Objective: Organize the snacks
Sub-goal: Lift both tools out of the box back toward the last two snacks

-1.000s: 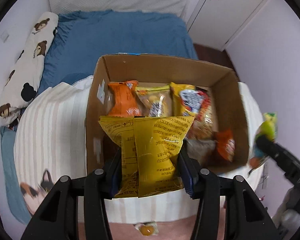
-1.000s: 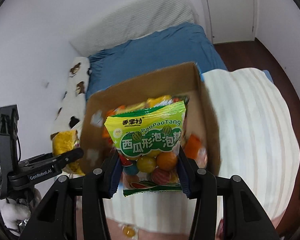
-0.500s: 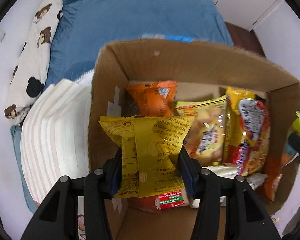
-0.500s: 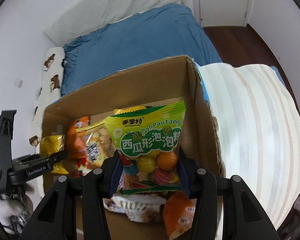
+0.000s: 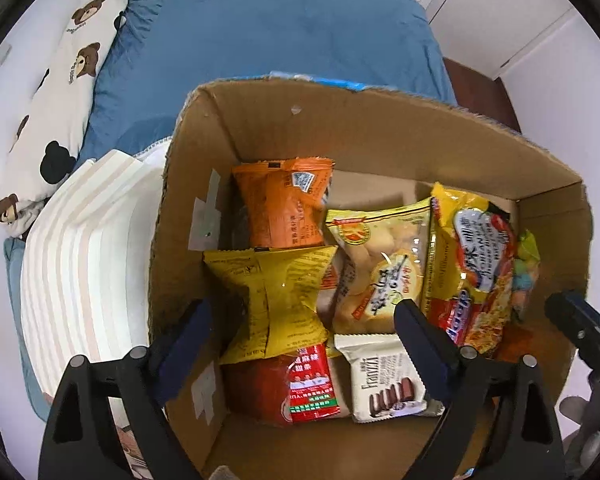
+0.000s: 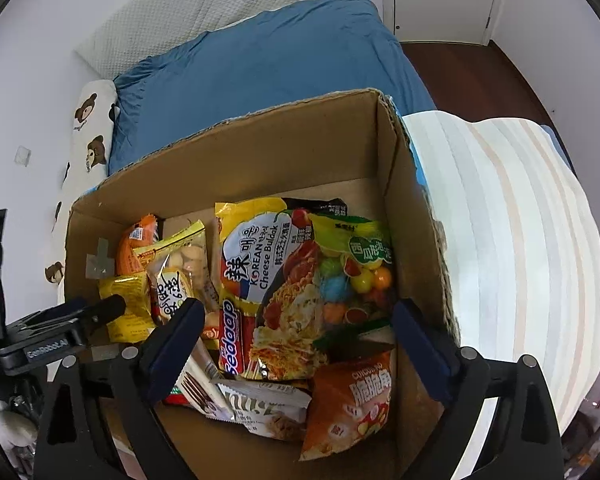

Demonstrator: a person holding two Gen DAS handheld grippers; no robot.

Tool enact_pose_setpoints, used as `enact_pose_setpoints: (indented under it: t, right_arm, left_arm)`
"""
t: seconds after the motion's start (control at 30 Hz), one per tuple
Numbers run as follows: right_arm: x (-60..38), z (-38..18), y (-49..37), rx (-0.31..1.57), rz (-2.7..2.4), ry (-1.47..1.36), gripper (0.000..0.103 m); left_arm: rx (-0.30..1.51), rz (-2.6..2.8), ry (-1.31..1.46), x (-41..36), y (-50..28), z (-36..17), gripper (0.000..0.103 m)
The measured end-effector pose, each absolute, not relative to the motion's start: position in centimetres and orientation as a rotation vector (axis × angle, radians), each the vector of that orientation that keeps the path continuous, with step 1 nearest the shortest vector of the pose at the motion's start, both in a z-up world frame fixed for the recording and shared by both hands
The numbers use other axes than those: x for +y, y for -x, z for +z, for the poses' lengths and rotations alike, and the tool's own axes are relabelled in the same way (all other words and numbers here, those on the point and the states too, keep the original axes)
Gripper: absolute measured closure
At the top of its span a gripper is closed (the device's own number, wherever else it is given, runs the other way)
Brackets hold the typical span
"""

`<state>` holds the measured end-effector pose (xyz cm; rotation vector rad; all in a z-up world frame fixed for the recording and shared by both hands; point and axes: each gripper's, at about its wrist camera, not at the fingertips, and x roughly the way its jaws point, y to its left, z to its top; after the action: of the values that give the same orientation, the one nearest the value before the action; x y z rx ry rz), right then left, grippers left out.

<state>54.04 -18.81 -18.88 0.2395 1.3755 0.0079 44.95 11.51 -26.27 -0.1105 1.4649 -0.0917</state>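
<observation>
Apparently yellow packet (image 5: 276,300) between spread fingers (image 5: 184,332).

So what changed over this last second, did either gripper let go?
Both did. The left gripper opened its jaws and released the yellow packet; the right gripper released the green gumball bag. Both packs now lie inside the cardboard box. The other snacks stayed put.

Bedroom, home. We see: bed w/ blue sheet (image 6: 268,76), bear-print pillow (image 5: 56,112), striped blanket (image 6: 512,240), white closet door (image 5: 496,12), dark wood floor (image 6: 464,64). Cardboard box (image 5: 380,128) sits on bed.
</observation>
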Motion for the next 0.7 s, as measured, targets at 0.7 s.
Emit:
enact_pose_setpoints:
  t: [0.7]
  right_arm:
    - [-15.4, -11.6, -42.4, 1.164, 0.021, -0.033, 0.003]
  left_arm:
    - [1.146, -0.093, 0.092, 10.7, -32.7, -17.9, 0.01]
